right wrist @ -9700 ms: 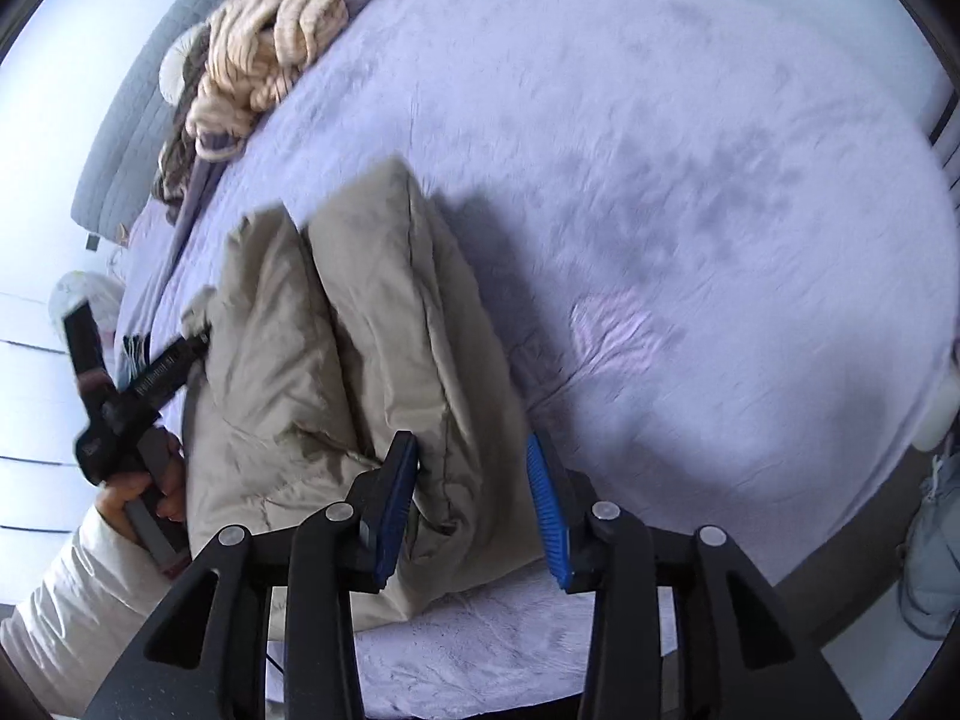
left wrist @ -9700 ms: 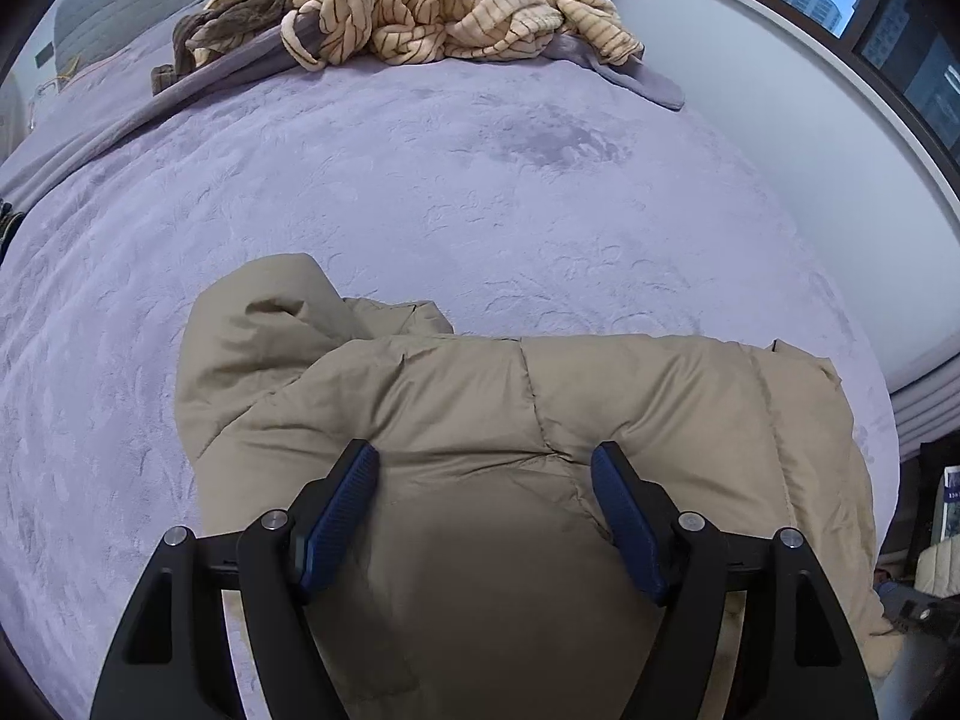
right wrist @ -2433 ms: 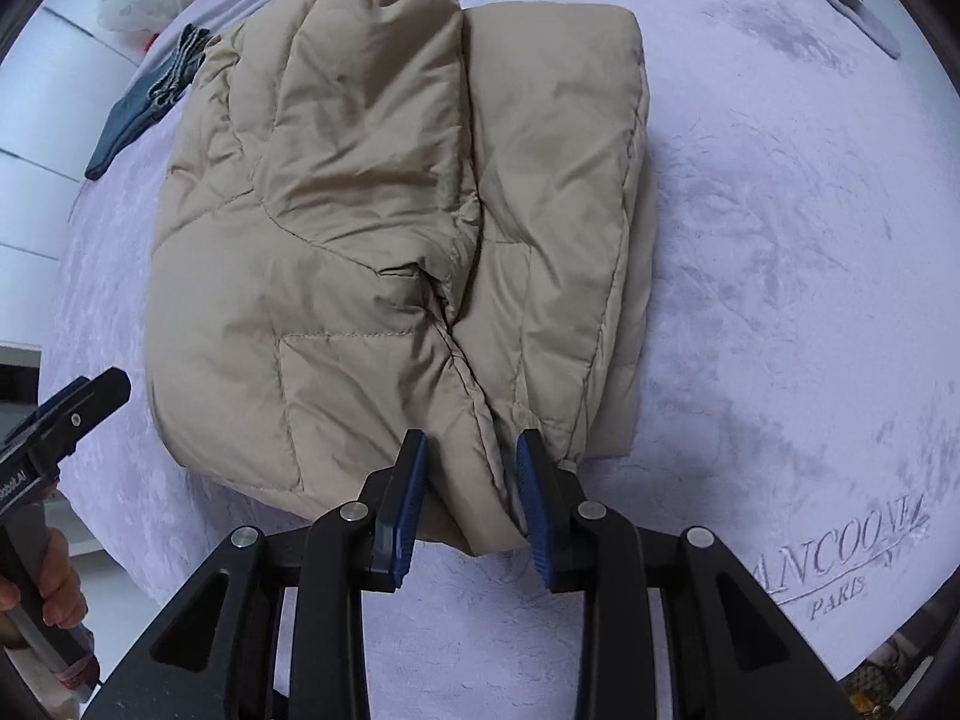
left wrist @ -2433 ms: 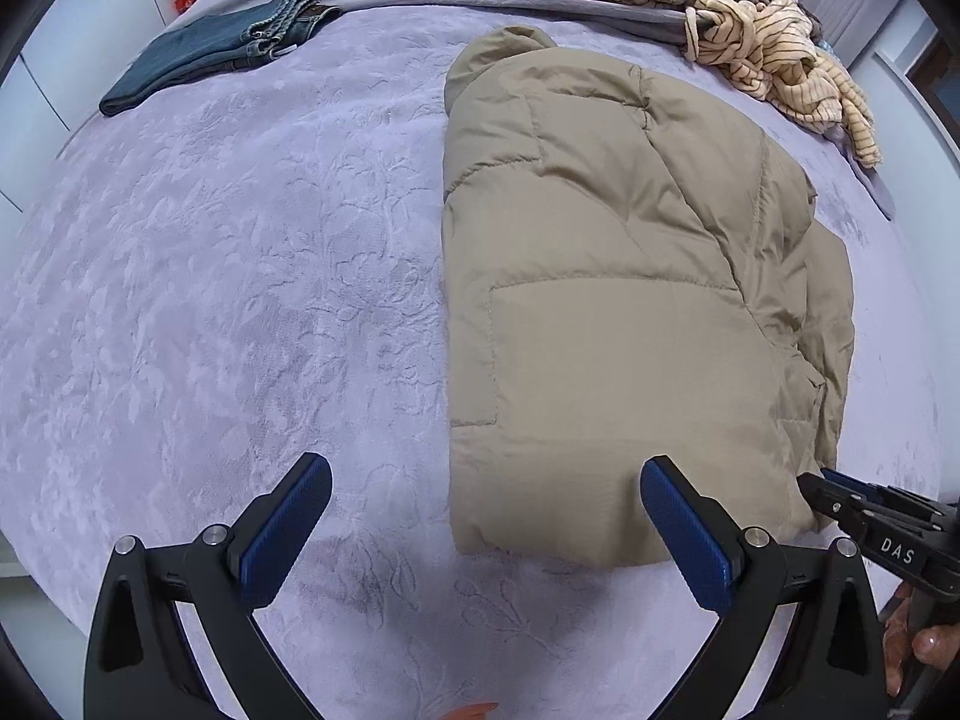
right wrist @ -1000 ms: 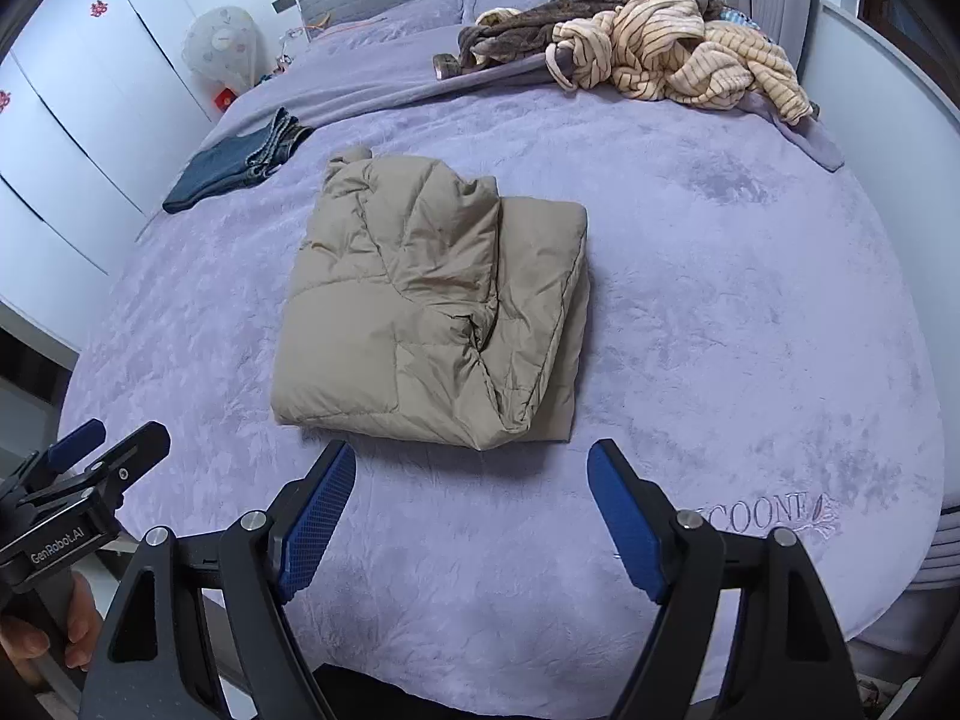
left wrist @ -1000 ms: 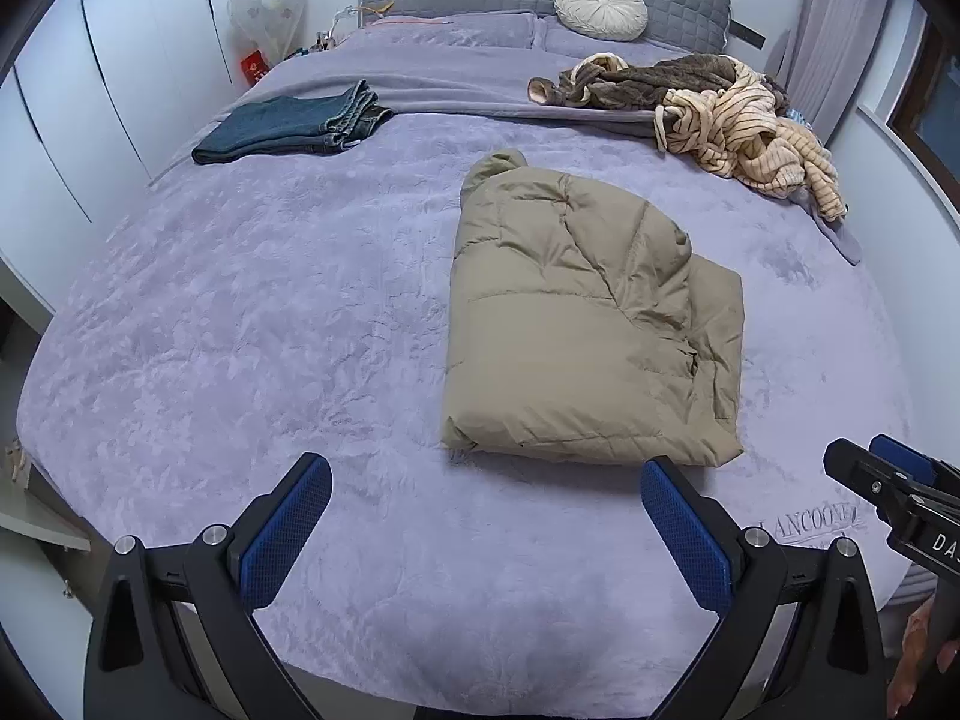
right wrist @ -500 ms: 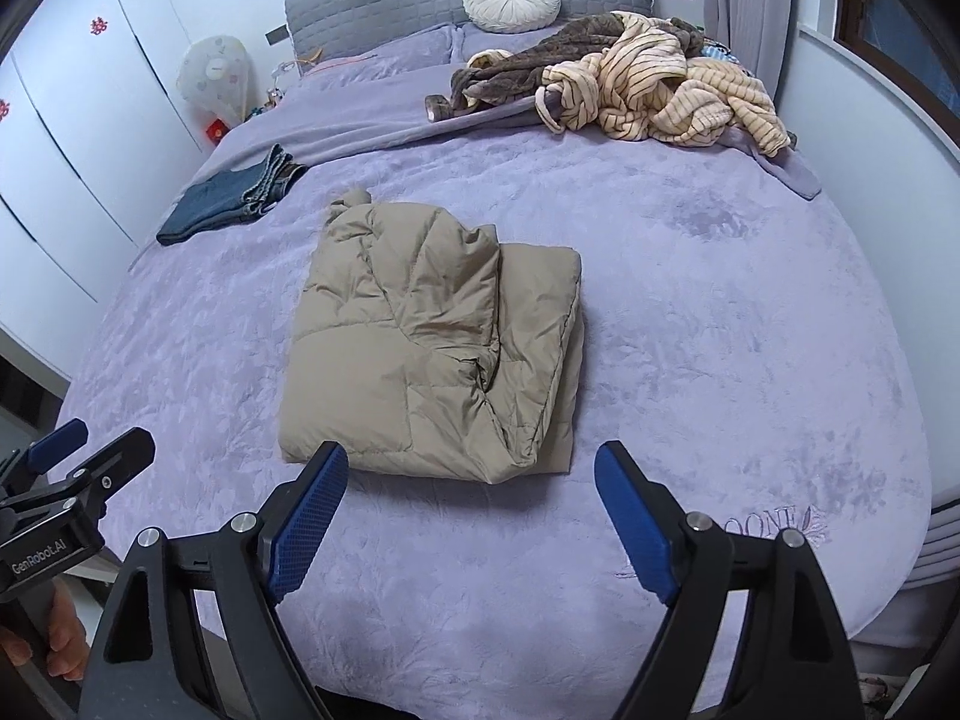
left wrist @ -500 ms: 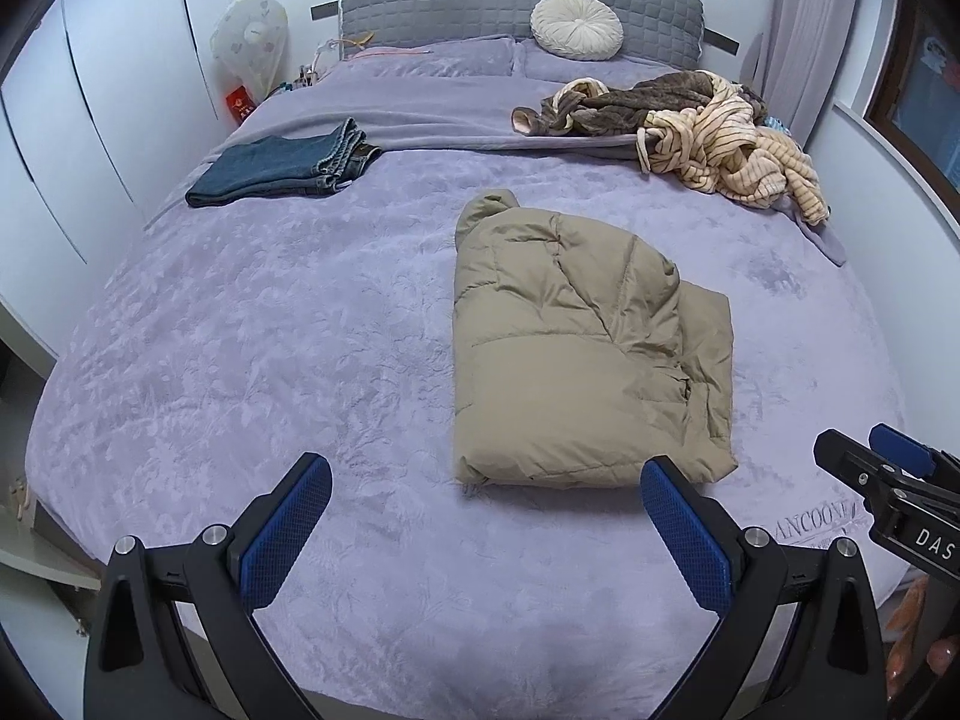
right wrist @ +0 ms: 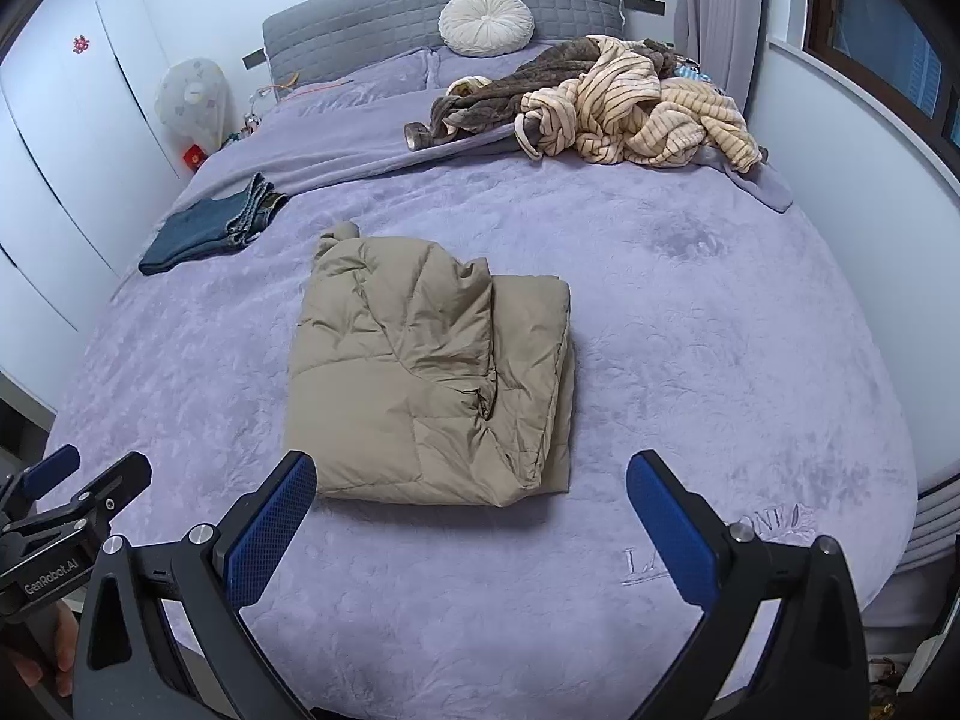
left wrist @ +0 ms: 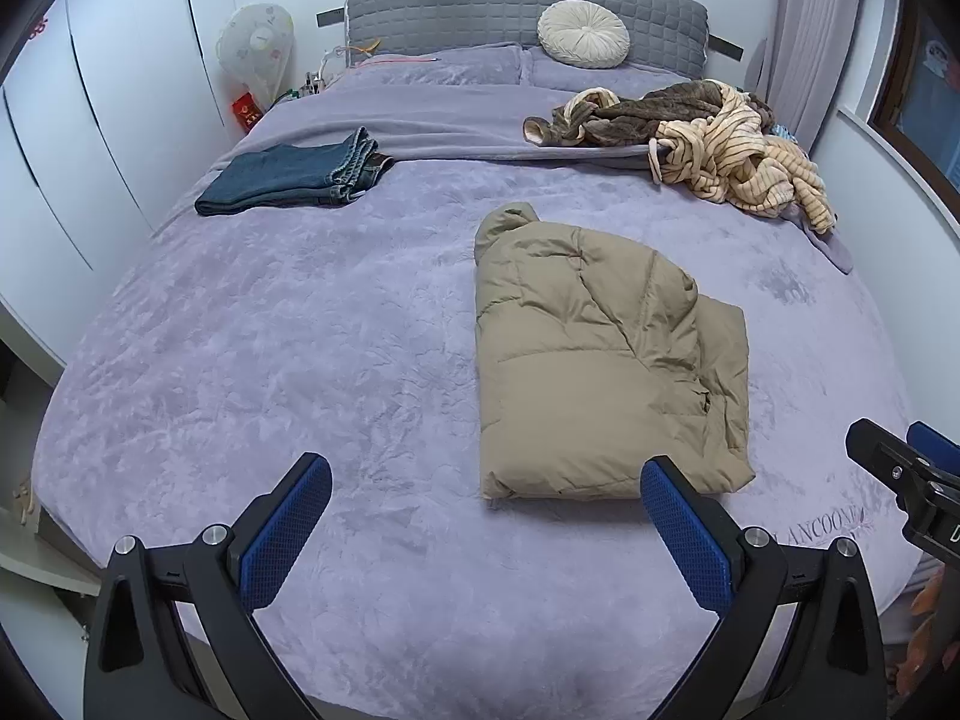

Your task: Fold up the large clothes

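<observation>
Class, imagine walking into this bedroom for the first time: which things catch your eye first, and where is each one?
The folded tan puffer jacket lies in the middle of the purple bed. Behind it to the right, near the headboard, sits a tangled heap of striped and brown clothes; folded jeans lie at the far left.

A bedroom in a home. Large bed under a lilac plush cover, with grey quilted headboard and round cream cushion at the far edge. White wardrobe doors along the left side, curtain and window on the right. Folded jeans, a heap of striped clothes and a folded tan jacket lying on the cover.
</observation>
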A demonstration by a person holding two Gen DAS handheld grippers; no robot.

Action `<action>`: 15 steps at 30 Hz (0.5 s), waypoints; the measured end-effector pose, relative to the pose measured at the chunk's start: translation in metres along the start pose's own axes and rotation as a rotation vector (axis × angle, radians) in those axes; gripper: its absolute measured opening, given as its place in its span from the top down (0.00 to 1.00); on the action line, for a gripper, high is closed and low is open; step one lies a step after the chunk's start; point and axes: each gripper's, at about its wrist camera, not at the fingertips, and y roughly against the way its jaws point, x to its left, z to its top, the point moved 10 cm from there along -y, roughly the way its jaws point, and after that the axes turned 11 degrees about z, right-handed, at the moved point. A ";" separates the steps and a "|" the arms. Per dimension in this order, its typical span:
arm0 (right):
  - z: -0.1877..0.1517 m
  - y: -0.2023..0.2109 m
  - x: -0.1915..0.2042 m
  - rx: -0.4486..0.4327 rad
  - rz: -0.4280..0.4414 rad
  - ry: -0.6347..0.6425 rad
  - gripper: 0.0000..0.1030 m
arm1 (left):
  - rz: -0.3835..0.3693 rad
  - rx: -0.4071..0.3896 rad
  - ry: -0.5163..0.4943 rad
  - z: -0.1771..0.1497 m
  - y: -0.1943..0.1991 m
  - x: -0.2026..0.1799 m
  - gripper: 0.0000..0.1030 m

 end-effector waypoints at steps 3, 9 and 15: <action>0.000 0.002 0.000 0.001 -0.008 0.003 0.00 | -0.001 0.000 0.006 0.001 0.001 0.001 0.00; -0.001 0.002 0.002 0.005 -0.007 0.008 0.00 | 0.000 0.000 0.007 0.001 0.002 0.001 0.00; 0.000 0.002 0.004 0.007 -0.002 0.014 0.00 | 0.006 -0.001 0.010 0.003 0.002 0.001 0.00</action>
